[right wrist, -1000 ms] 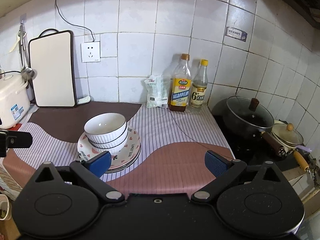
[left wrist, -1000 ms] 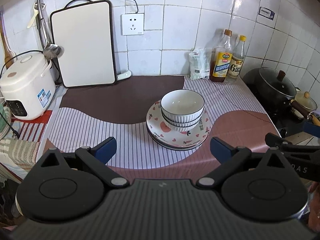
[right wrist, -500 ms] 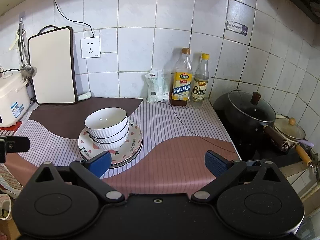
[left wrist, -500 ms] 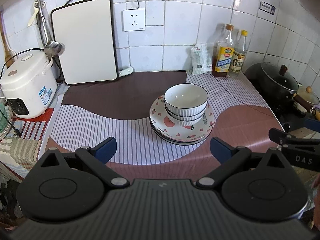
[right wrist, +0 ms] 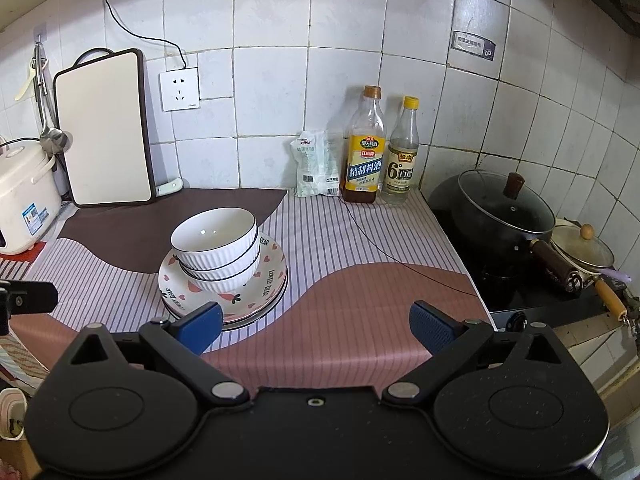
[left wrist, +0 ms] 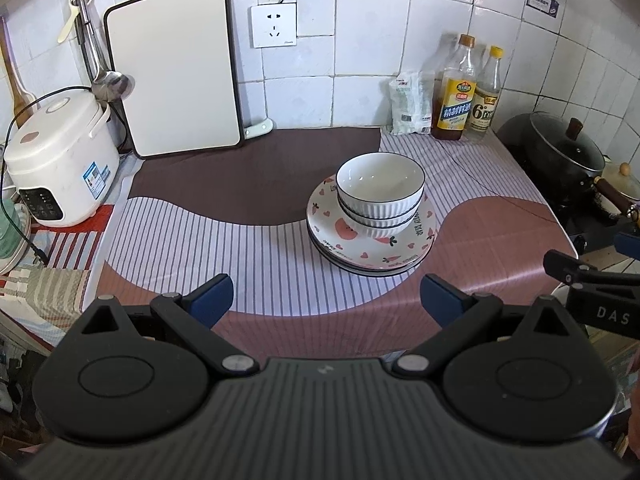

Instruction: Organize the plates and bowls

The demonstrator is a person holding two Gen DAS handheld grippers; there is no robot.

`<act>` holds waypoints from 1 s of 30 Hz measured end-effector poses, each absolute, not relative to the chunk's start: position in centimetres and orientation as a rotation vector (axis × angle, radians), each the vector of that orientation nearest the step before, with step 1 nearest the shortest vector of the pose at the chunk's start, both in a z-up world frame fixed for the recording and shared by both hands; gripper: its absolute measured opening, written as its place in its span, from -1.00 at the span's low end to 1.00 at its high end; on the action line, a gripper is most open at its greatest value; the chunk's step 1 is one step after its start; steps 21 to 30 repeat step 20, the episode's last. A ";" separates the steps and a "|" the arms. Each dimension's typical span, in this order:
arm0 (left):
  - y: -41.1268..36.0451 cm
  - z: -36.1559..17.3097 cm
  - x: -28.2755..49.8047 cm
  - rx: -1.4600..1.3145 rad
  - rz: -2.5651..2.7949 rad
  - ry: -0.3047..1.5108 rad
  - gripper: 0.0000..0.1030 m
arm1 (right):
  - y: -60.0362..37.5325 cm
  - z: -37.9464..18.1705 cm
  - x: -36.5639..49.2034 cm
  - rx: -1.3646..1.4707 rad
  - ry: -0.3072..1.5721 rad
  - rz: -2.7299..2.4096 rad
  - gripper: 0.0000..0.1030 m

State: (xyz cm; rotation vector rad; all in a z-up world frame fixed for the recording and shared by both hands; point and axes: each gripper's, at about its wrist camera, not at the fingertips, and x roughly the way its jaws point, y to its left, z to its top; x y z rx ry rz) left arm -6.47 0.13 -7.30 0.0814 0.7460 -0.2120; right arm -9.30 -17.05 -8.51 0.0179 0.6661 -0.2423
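Two ribbed white bowls (left wrist: 380, 190) are nested on stacked strawberry-print plates (left wrist: 370, 240) at the countertop's middle, toward its right edge, so the crockery appears already gathered. The left gripper (left wrist: 326, 300) and right gripper (right wrist: 316, 326) are held back over the front edge, jaws spread wide and empty.

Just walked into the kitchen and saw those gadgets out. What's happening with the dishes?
A person holds two handheld grippers over the counter. The left gripper and right gripper are both open and empty. Two white ribbed bowls sit nested on a stack of strawberry-patterned plates on the striped tablecloth. Nothing is being gripped now.
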 end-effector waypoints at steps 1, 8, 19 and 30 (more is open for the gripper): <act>0.2 -7.3 -6.4 0.078 -0.210 0.745 0.97 | -17.0 -8.5 -9.3 0.017 0.666 -0.243 0.97; 0.3 -7.1 -6.7 0.078 -0.180 0.705 1.00 | -17.2 -8.6 -9.2 0.029 0.672 -0.243 0.97; 0.2 -6.9 -6.6 0.105 -0.208 0.719 1.00 | -17.7 -8.9 -9.0 0.039 0.683 -0.251 0.97; 0.1 -6.9 -6.6 0.110 -0.212 0.728 1.00 | -17.7 -8.9 -9.0 0.038 0.683 -0.251 0.97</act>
